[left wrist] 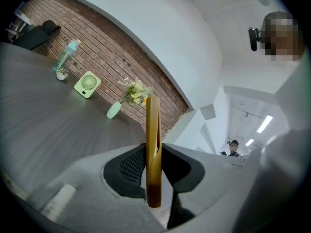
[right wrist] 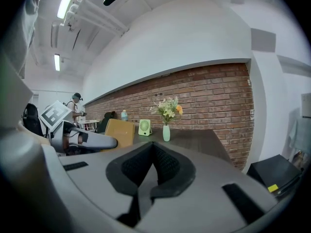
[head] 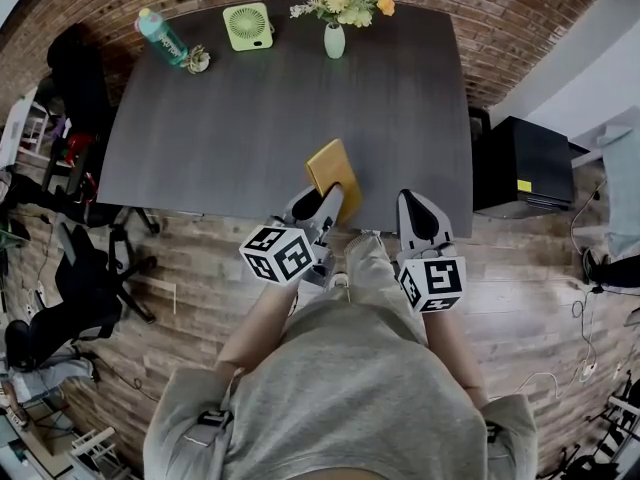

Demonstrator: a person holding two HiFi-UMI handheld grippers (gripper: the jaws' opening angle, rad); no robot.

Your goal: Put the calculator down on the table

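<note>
Left gripper view: the left gripper [left wrist: 153, 166] was clamped across the slim calculator [left wrist: 152, 130], which was poised by the table's [left wrist: 43, 125] near edge. The right gripper [right wrist: 154, 161] was closed on nothing. Released there, the calculator could have tipped and slipped off.

Table [head: 200, 138]: along its far edge, left to right, stand bottle [head: 160, 36], fan [head: 248, 25] and vase [head: 335, 40]. Calculator [head: 334, 171] at the near edge, between the jaws of the left gripper [head: 322, 206]; right gripper [head: 415, 208] just right, apart. Cabinet [head: 520, 163] right of table, chair [head: 85, 283] left.
</note>
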